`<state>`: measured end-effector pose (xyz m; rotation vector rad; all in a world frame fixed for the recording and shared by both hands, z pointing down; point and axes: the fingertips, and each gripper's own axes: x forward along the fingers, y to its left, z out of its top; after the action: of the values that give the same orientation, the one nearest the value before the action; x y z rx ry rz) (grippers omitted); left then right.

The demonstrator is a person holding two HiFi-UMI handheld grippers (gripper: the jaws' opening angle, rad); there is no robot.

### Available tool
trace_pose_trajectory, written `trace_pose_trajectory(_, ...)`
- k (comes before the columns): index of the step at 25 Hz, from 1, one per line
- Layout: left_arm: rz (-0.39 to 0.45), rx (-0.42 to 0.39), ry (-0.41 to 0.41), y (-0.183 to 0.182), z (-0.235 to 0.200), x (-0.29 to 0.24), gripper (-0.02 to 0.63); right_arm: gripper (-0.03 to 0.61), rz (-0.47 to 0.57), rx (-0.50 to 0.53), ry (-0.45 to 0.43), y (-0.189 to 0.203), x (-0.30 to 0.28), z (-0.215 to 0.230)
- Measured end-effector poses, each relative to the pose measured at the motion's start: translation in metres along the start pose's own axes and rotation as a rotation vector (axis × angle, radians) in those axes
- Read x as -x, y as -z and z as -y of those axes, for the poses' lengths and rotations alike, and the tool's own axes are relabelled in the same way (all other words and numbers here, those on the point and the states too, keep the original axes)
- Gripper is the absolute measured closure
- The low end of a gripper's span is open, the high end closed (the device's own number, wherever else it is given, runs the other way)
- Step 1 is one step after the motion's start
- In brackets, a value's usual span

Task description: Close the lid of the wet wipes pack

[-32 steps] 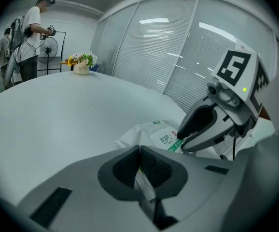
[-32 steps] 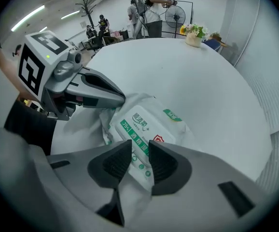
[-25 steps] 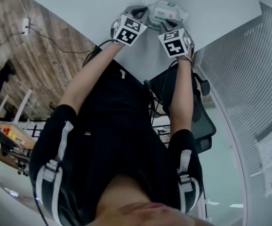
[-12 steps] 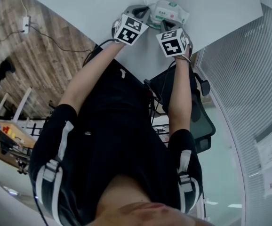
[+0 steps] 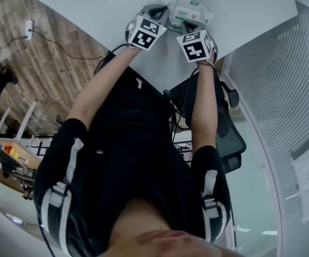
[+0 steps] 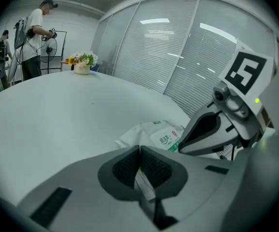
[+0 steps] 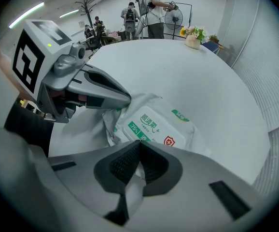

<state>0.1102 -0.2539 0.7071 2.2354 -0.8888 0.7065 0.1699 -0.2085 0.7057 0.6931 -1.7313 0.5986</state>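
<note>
The wet wipes pack (image 5: pixel 189 10) lies on the white table (image 5: pixel 90 9), white with a green-printed lid (image 7: pixel 154 125) that lies flat on its top. Both grippers meet it at the table's near edge. My left gripper (image 6: pixel 140 151) is shut, with a thin strip of the pack's white wrapper pinched between its pads; the pack (image 6: pixel 154 132) lies just past its tips. My right gripper (image 7: pixel 139 146) points steeply down and is shut on the near edge of the wrapper, right below the lid. Each gripper shows in the other's view, the left gripper (image 7: pixel 125 98) at the pack's crumpled end.
A flower pot (image 7: pixel 193 38) stands far across the table, with several people and a fan (image 7: pixel 173 18) beyond it. A glass wall with blinds (image 6: pixel 178 57) runs along one side. An office chair (image 5: pixel 229 138) sits below the table's near edge.
The right gripper's marker cube sits a touch closer to the pack than a second ago. The left gripper and the pack stay where they were.
</note>
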Motion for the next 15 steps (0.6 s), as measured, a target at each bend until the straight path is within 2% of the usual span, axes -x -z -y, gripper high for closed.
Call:
trace_pose_trajectory(3, -0.008, -0.016, -0.001, -0.001, 0.003, 0.006, 0.586, 0.555, 0.060, -0.083, -0.001, 0.000, 0.011, 0.000)
trace_pose_trajectory(5, 0.006, -0.027, -0.006, -0.004, 0.007, 0.016, 0.586, 0.555, 0.143, -0.156, 0.015, -0.004, 0.029, 0.001)
trace_pose_trajectory(7, 0.043, -0.032, -0.017, -0.010, 0.013, 0.033, 0.586, 0.555, 0.249, -0.209, 0.067, -0.007, 0.057, 0.003)
trace_pose_trajectory(11, 0.162, -0.032, -0.029, -0.027, 0.041, 0.090, 0.586, 0.555, 0.504, -0.309, 0.212, -0.001, 0.139, -0.002)
trace_pose_trajectory(15, 0.343, -0.087, -0.072, -0.049, 0.087, 0.179, 0.586, 0.555, 0.771, -0.413, 0.343, 0.022, 0.240, -0.028)
